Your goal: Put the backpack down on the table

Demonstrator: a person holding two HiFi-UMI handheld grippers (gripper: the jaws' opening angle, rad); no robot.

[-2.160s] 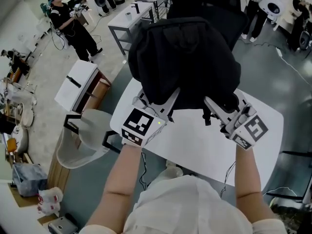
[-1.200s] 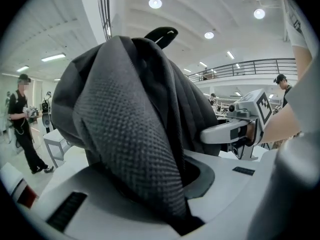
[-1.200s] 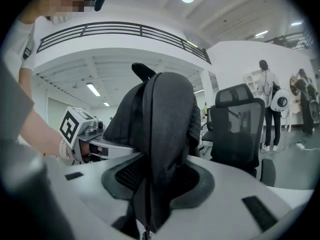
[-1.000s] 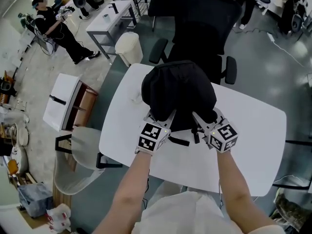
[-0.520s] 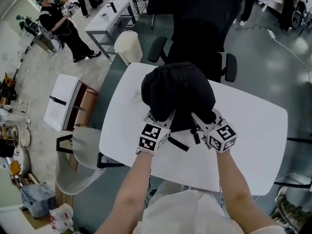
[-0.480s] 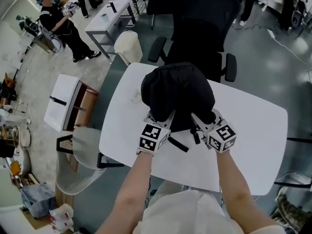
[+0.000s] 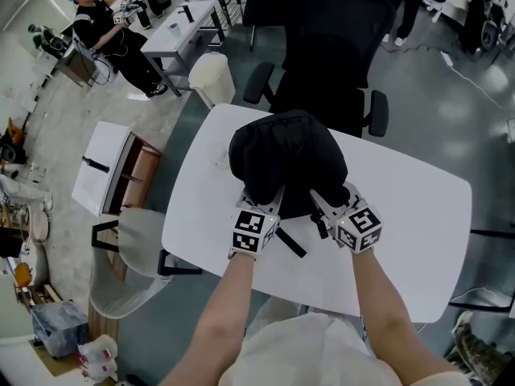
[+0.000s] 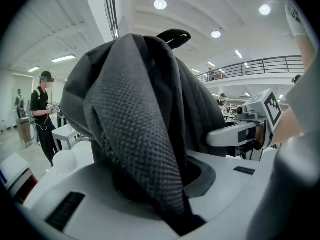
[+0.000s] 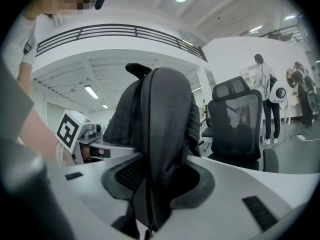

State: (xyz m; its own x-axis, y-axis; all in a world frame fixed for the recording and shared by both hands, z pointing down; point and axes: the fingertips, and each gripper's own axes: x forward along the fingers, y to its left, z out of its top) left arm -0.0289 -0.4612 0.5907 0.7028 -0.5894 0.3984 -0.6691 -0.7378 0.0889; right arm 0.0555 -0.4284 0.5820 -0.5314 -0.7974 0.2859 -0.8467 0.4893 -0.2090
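Observation:
The black backpack stands upright on the white table, near its far edge. My left gripper is at the pack's near left side. A mesh shoulder strap runs between its jaws, which are opening and still pinch the strap low down. At the near right side my right gripper is shut on the other strap. Each gripper shows in the other's view: the right gripper and the left gripper. A loose strap end lies on the table between my hands.
A black office chair stands just beyond the table. A white bin sits at the far left corner. A white chair and a low cabinet are to the left. A person works at far tables.
The backpack, held up in the air before, has come down and now rests on the table. Over the last second both grippers and the pack barely moved.

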